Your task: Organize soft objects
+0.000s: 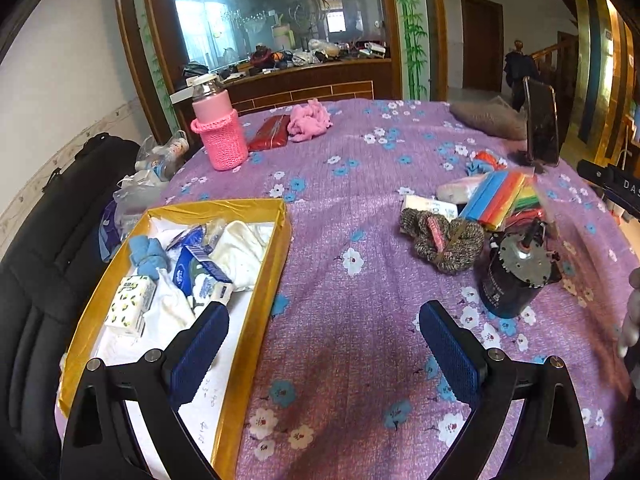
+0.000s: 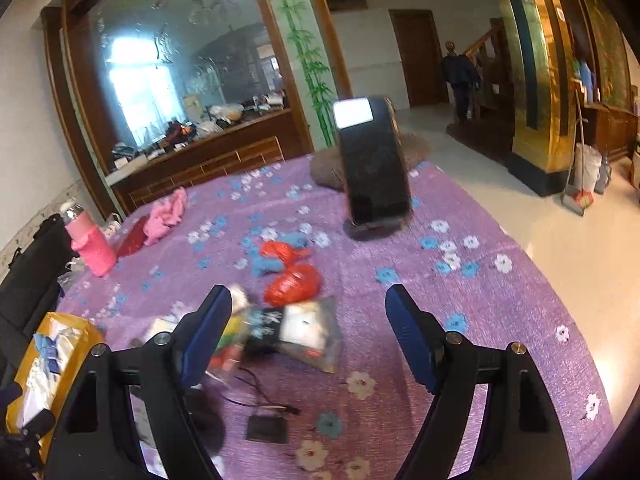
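A gold-edged box (image 1: pixel 260 280) at the left of the purple floral table holds a blue cloth (image 1: pixel 146 254), tissue packs and white cloths. My left gripper (image 1: pixel 322 336) is open and empty, its left finger over the box's near end. A grey-brown yarn skein (image 1: pixel 440 240) lies to the right, a pink fluffy cloth (image 1: pixel 310 120) at the far side. My right gripper (image 2: pixel 308 332) is open and empty above a clear packet (image 2: pixel 308 332). Red bags (image 2: pixel 294 284) and a blue cloth (image 2: pixel 266 264) lie just beyond it. The box also shows at the left of the right wrist view (image 2: pixel 52 324).
A pink-sleeved bottle (image 1: pixel 218 132) and red packet (image 1: pixel 270 132) stand far left. A phone on a stand (image 2: pixel 374 172), a dark motor can (image 1: pixel 516 272), coloured strips (image 1: pixel 498 198) and a small black module with wires (image 2: pixel 268 426) are on the table. A black bag (image 1: pixel 48 240) sits left.
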{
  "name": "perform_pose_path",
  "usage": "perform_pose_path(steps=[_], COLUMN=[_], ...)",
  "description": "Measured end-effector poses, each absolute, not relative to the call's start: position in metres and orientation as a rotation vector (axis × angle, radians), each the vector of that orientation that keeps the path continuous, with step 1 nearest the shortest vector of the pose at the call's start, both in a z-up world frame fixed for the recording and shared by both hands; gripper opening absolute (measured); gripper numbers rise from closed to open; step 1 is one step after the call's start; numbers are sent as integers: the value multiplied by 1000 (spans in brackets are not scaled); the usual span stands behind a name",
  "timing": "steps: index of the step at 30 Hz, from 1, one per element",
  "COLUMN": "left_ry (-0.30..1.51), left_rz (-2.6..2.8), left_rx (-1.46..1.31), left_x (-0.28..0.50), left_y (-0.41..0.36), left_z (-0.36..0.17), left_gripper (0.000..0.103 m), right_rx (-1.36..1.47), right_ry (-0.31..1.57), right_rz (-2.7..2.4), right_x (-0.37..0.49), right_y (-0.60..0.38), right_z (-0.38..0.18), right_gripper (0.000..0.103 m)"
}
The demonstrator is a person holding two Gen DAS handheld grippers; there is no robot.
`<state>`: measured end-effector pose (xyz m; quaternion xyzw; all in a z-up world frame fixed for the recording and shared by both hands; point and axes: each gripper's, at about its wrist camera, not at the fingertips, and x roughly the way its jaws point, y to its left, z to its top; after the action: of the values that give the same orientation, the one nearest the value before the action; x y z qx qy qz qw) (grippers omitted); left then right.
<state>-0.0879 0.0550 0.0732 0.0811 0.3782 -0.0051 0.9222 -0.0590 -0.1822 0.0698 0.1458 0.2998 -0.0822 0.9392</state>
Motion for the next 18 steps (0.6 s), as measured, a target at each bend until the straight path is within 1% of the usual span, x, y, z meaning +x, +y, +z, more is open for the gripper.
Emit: perform_pose_path(steps=[3, 6, 18], left_ry=[788, 799, 810], left_rz=[-11, -12, -4], left_rx=[181, 182, 196], left_x=[-81, -73, -62], left_y=[50, 48, 46], left_z=[68, 63, 50], left_gripper=[97, 97, 97], right_rx=[342, 394, 401], right_ry=[641, 631, 678], right_rz=[-181, -180, -180], right_x=[-61, -65, -58], right_y=[-195, -205, -203], right_z=[62, 63, 54], right_gripper=[79, 79, 79])
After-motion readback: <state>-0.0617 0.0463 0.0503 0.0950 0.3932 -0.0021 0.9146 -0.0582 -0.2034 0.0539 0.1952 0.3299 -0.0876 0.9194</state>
